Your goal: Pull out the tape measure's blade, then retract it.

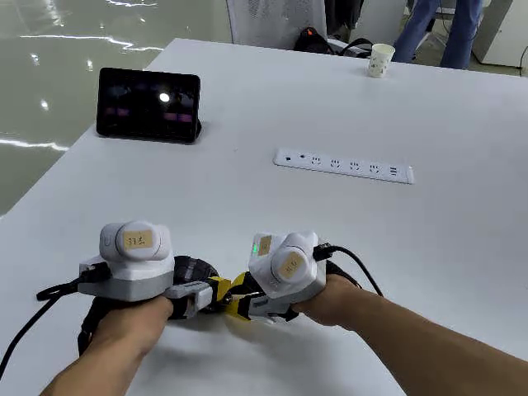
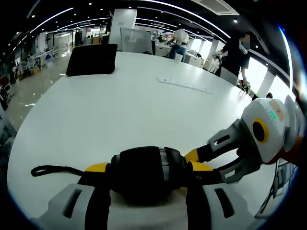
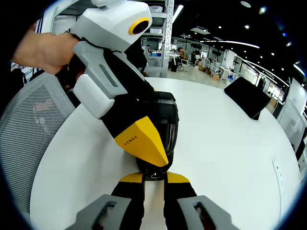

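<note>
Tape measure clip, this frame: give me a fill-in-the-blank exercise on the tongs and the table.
1. The left tongs clamp the tape measure, whose case is ___.
2. The right tongs, with ___ tips, pinch at the case's mouth.
3. A dark ___ stands propped on the table, left of the power strip.
4. A cup stands near the table's ___ edge.
Missing words: black; yellow; tablet; far.

white table (image 1: 412, 247), glossy floor (image 1: 49, 49), mesh chair (image 3: 29, 129)
</note>
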`<state>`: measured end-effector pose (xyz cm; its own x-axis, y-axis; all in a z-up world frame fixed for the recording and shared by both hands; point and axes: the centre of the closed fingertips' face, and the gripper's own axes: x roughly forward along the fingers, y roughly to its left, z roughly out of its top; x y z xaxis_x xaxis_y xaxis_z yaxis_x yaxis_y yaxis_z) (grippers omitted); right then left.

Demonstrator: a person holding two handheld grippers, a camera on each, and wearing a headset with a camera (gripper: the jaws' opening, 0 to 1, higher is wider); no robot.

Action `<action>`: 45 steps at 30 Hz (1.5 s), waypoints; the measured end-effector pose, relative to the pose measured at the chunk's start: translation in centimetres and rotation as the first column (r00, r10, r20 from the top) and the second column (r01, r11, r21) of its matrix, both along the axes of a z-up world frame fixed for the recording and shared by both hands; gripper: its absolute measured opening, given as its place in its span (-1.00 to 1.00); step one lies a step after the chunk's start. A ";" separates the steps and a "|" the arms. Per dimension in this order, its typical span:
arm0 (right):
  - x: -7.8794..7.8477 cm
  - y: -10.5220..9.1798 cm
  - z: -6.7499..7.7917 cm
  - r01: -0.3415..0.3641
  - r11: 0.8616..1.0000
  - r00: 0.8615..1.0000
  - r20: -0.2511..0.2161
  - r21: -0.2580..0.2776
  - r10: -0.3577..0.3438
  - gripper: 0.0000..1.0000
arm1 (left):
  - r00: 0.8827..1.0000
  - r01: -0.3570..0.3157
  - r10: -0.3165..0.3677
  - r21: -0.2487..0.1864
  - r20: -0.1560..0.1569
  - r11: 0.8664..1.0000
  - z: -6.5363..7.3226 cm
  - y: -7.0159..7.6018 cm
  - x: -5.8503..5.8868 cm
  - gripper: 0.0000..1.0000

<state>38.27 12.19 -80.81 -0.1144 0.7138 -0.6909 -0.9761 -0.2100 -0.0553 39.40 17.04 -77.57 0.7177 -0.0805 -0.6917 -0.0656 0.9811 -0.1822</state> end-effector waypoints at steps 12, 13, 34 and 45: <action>0.1 0.0 -0.1 0.006 1.000 1.000 0.010 -0.009 -0.006 -0.75 | 1.000 -0.004 0.004 0.011 0.007 1.000 -0.1 0.0 0.1 0.22; 0.1 0.0 -0.1 0.007 1.000 1.000 0.010 -0.010 -0.007 -0.75 | 1.000 -0.005 0.005 0.011 0.008 1.000 -0.1 0.1 0.1 0.22; 0.4 -0.6 0.6 0.039 0.999 0.999 0.029 -0.009 -0.038 -0.68 | 1.000 -0.015 0.015 0.028 0.005 0.999 0.0 0.4 -0.1 0.34; 0.5 -2.6 0.6 0.066 0.997 0.997 0.051 -0.027 -0.065 -0.56 | 1.000 0.012 -0.012 0.044 -0.008 0.999 0.0 0.5 -1.5 0.35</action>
